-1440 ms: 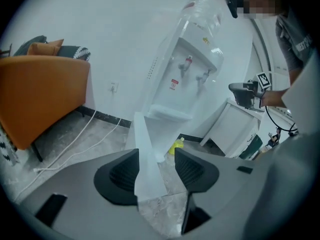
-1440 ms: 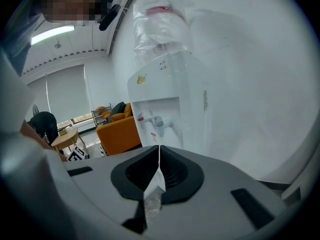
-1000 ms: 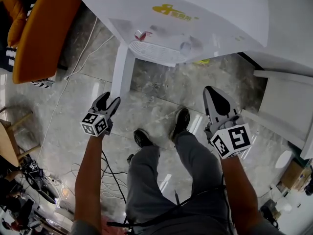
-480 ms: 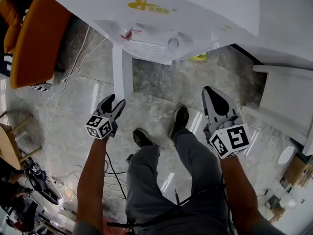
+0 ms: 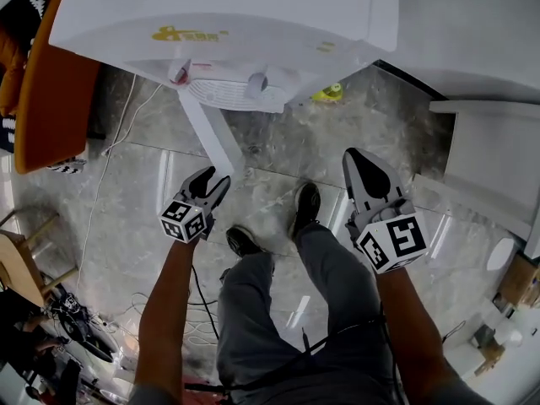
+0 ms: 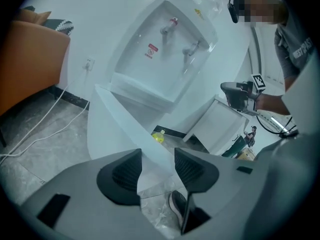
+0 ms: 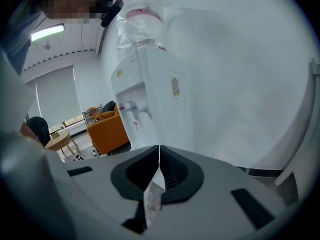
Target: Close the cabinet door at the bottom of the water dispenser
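The white water dispenser (image 5: 253,24) stands ahead of me, its lower cabinet door (image 5: 207,129) swung out towards my feet. My left gripper (image 5: 211,181) is at the door's free edge. In the left gripper view the door (image 6: 115,124) runs in between the jaws of the left gripper (image 6: 156,166). These jaws are closing, with a gap still showing at the pads. My right gripper (image 5: 369,169) hangs to the right of my legs, apart from the dispenser (image 7: 155,99). In its own view the right gripper (image 7: 159,164) is shut and holds nothing.
An orange sofa (image 5: 51,83) sits left of the dispenser, and a white cable (image 5: 110,159) trails across the marble floor. A yellow bottle (image 5: 327,94) lies behind the dispenser's base. A white cabinet (image 5: 489,167) stands at the right. My shoes (image 5: 305,205) are just before the door.
My left gripper has moved right and forward up to the door's free edge. The right gripper has shifted only slightly.
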Motion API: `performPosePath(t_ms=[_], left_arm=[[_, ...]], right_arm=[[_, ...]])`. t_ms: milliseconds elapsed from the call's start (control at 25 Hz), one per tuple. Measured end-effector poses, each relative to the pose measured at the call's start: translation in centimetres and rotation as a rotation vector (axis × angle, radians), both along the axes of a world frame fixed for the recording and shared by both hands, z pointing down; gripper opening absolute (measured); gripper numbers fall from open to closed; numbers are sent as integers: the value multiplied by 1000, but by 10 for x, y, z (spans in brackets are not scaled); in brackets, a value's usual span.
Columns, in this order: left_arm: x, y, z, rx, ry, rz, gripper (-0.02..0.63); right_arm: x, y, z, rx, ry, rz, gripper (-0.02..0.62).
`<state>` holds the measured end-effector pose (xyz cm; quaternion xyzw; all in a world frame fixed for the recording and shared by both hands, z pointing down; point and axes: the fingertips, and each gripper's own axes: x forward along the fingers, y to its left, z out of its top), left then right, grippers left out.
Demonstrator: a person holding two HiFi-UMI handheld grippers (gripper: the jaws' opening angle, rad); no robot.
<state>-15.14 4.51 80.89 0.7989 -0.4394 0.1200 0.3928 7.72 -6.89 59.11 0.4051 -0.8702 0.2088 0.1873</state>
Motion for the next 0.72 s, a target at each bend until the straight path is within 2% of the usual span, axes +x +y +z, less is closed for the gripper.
performPosePath(t_ms=[720], left_arm=[[81,-74,0,18,0,114,206]], right_arm=[[67,-31,4,-7,-15,107,29]])
